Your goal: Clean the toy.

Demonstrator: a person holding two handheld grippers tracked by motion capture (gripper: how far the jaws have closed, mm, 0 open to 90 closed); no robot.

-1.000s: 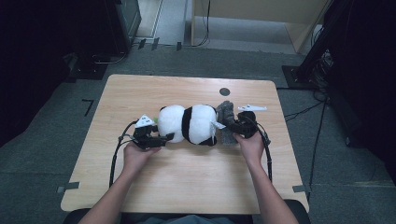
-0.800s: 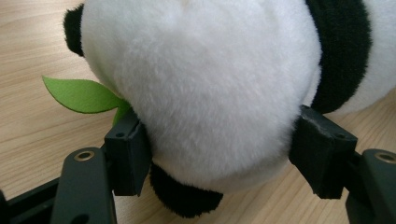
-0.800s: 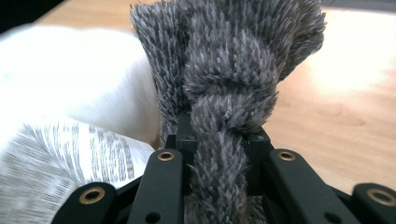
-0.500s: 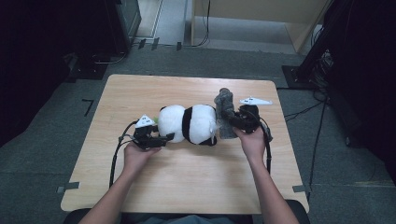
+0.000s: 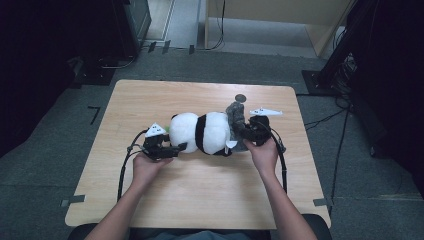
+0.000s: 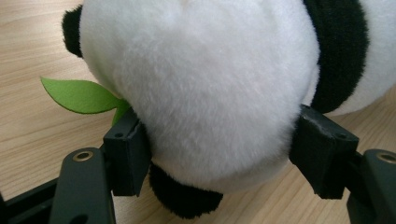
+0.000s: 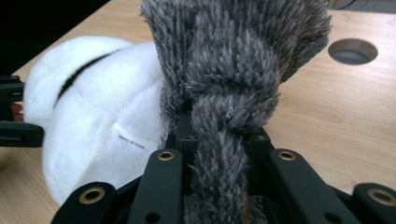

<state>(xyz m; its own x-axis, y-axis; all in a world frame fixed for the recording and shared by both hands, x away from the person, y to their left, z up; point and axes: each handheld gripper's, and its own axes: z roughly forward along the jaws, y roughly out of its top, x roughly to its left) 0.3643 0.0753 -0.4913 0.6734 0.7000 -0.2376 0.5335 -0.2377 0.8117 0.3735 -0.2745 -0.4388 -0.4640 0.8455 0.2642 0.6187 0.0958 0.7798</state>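
Grey carpet and dark equipment ring a light wooden table (image 5: 150, 200), with a round cable hole (image 5: 240, 98) at about one o'clock from its middle. A plush panda (image 5: 202, 132) lies on its side at the table's centre, head toward nine o'clock. A grey fuzzy scarf (image 5: 235, 117) sits at its three o'clock end, knotted as the right gripper view shows (image 7: 229, 98).

At nine o'clock the left gripper (image 5: 172, 149) has its jaws squeezed on the panda's white head (image 6: 205, 93), pads pressing the plush on both sides; a green felt leaf (image 6: 79, 95) pokes out beside one jaw. At three o'clock the right gripper (image 5: 245, 132) is clamped tight on the scarf's tail just below the knot.

The step looks like working the scarf at the panda, so the left grip should only anchor: firm, low, no twisting. The right should draw along the tail's line, away from the knot, in a smooth pull, since jerking would likely drag the whole toy or let the fuzzy strand slip through the pads.

Against the frame a second ago, the scarf's upper end stands higher, toward twelve o'clock, and the right gripper has tipped slightly; the panda and left gripper sit as they did.
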